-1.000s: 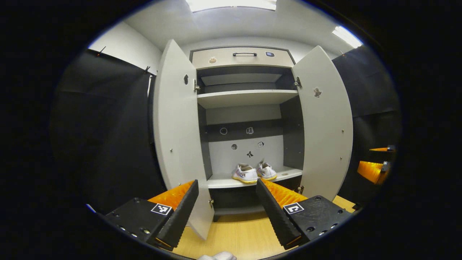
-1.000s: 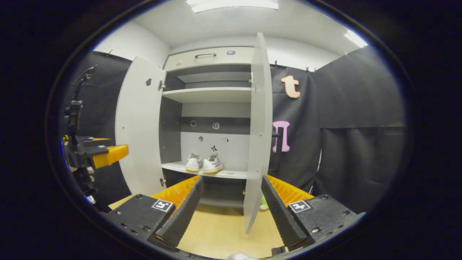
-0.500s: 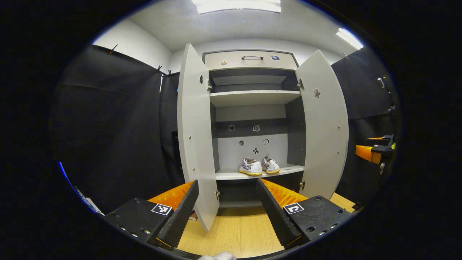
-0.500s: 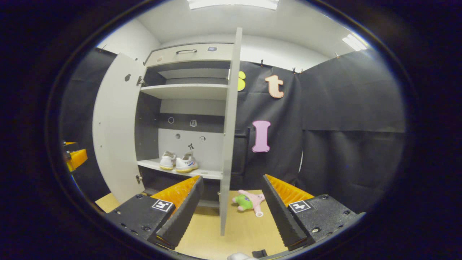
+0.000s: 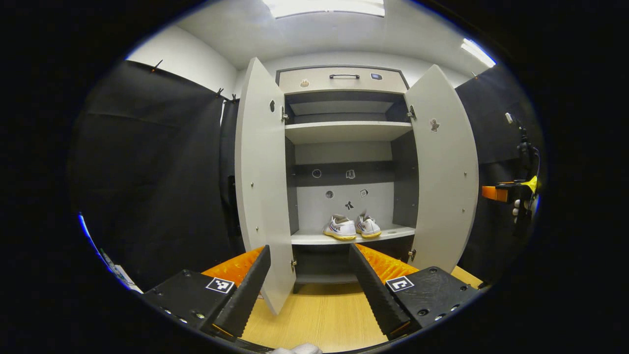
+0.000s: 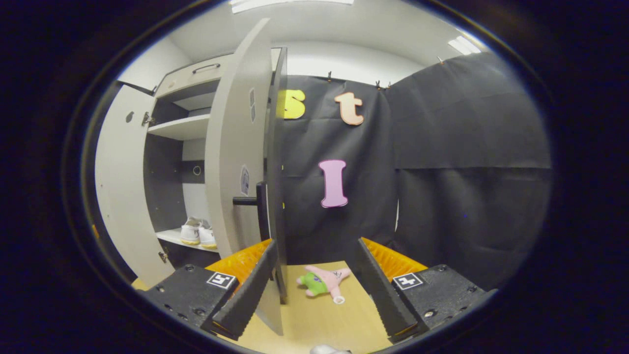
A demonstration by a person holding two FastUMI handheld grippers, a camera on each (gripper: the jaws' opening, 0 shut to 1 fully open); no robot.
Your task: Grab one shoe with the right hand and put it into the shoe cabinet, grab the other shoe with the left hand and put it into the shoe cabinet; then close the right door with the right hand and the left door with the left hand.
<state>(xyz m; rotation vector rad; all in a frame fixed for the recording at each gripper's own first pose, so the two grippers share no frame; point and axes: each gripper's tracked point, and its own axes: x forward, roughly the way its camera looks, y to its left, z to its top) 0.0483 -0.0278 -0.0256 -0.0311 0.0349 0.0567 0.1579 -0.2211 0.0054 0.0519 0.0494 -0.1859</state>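
Step in hand: door closing, by my judgement. Both shoes [image 5: 351,227] sit side by side on the lower shelf [image 5: 314,239] of the shoe cabinet [image 5: 344,81], toes outward, touching or nearly so; both doors stand open.

Right gripper [image 6: 313,280]: I hold it empty, fingers spread wide. I am round the outer face of the right door [image 6: 236,147], whose dark bar handle [image 6: 248,200] juts out above my near finger. Whether that finger touches the door edge I cannot tell.

Left gripper [image 5: 309,281]: also spread wide and empty, facing the cabinet front, well back from it. The left door [image 5: 260,187] hangs with its lower corner between my fingers in the picture, though apart from them.

Next move, as I judge it: press on the right door's outer face and swing it shut; then the left door likewise.

Shoes: white low trainers, yellow soles, coloured marks on the side, small and light-looking.

Sundry: plush toy [image 6: 322,281], pink and green, on the wooden floor [image 6: 334,319] beside the cabinet.
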